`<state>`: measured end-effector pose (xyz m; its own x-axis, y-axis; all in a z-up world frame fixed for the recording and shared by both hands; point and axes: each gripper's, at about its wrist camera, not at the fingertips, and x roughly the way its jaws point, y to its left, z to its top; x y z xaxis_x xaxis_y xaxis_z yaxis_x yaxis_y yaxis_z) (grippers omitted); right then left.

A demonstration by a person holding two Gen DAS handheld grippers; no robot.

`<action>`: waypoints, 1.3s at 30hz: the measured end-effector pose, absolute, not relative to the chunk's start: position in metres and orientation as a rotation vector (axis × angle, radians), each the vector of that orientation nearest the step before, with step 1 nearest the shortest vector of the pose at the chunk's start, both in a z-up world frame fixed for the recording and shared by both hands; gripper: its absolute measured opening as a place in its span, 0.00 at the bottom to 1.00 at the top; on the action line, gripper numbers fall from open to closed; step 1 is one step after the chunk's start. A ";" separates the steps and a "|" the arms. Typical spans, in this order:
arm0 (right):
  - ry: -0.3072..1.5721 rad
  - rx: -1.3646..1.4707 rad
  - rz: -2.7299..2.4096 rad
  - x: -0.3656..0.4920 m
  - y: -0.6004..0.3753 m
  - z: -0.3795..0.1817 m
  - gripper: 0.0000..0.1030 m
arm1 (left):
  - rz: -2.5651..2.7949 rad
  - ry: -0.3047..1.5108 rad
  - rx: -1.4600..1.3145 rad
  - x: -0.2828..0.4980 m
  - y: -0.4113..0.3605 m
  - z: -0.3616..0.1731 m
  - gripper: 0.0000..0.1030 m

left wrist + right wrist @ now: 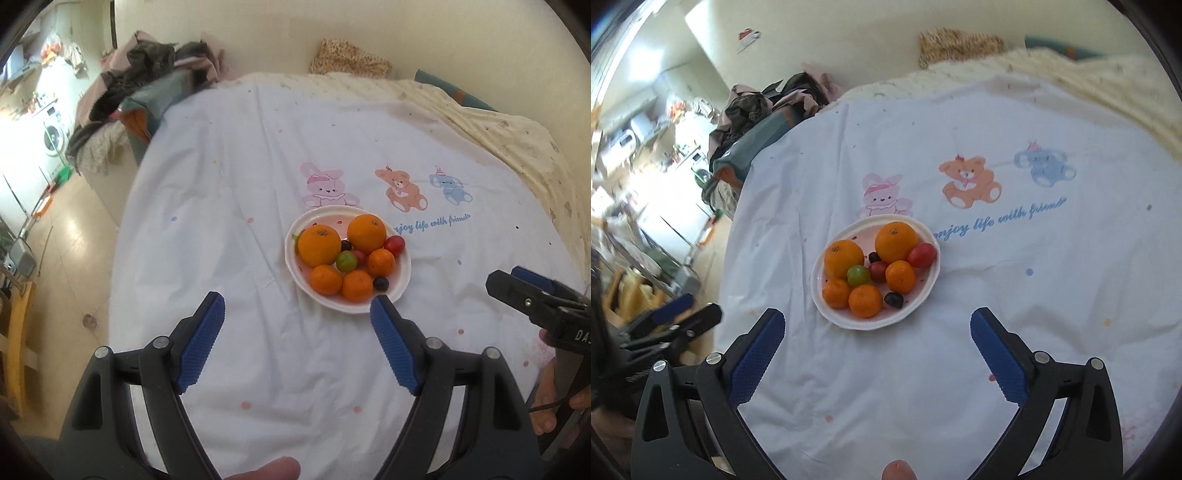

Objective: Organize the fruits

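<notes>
A white plate (pixel 405 275) (pixel 925 284) sits on a white cartoon-print cloth (pixel 258 184). It holds two large oranges (pixel 319 246) (pixel 843 257), three small mandarins (pixel 357 285) (pixel 865 301), a green cherry tomato (pixel 346 261) (pixel 858 275), red cherry tomatoes (pixel 394 245) (pixel 922 254) and dark grapes (pixel 381 283) (pixel 894 300). My left gripper (pixel 297 299) hovers open and empty just short of the plate's near rim. My right gripper (pixel 878 314) is wide open and empty, also on the near side of the plate. Each gripper shows at the edge of the other's view: right (pixel 511 278), left (pixel 701 306).
The cloth covers a bed with a cream blanket (pixel 498 125) at the back right. A pile of clothes (pixel 147 74) lies past the far left corner. Tiled floor (pixel 66 236) and a washing machine (pixel 53 133) are to the left. Bare feet (pixel 546 391) show at lower right.
</notes>
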<state>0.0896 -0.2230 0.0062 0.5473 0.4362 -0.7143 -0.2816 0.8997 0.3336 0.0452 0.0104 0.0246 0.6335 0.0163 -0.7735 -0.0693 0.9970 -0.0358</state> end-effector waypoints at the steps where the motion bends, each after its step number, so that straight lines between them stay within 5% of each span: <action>1: 0.874 0.163 0.418 0.083 -0.221 0.008 1.00 | 0.054 0.877 -0.066 0.038 0.011 0.026 0.78; 8: 0.789 0.069 0.353 0.054 -0.211 0.007 1.00 | 0.056 0.789 -0.099 0.016 0.019 0.032 0.99; 39: 0.780 0.065 0.297 0.052 -0.212 0.002 1.00 | 0.049 0.801 -0.128 0.017 0.020 0.014 0.99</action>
